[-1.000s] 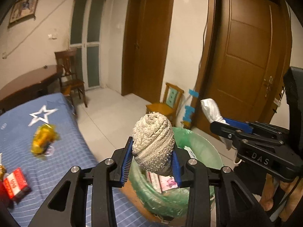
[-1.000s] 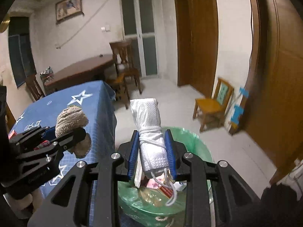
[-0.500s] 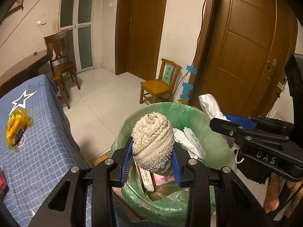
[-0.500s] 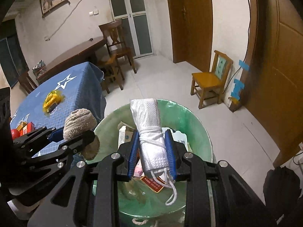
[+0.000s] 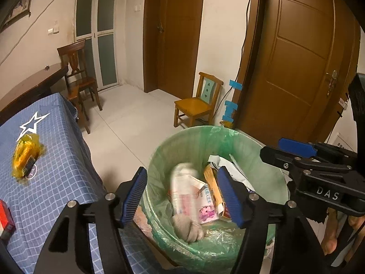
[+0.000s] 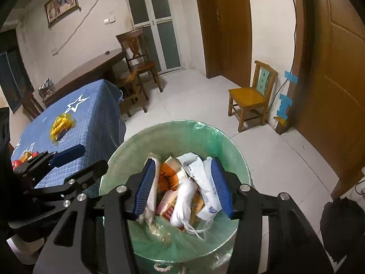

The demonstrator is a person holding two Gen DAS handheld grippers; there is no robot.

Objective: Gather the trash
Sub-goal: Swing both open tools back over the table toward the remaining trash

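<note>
1. Trash bin [image 5: 159,159] sits right under both grippers, beside the blue-clothed table [image 5: 59,159]
2. Left gripper [image 5: 182,194] jaws just sprang apart, empty; the beige towel roll [image 5: 188,230] lies blurred in the bin below them
3. Right gripper [image 6: 184,185] jaws just widened too; the white cloth bundle [image 6: 182,203] sits loose between them, its strings blurred

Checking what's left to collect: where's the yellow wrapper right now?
The yellow wrapper lies on the blue star tablecloth, at the left of the left wrist view just below the white star, left of the green-lined bin.
</note>
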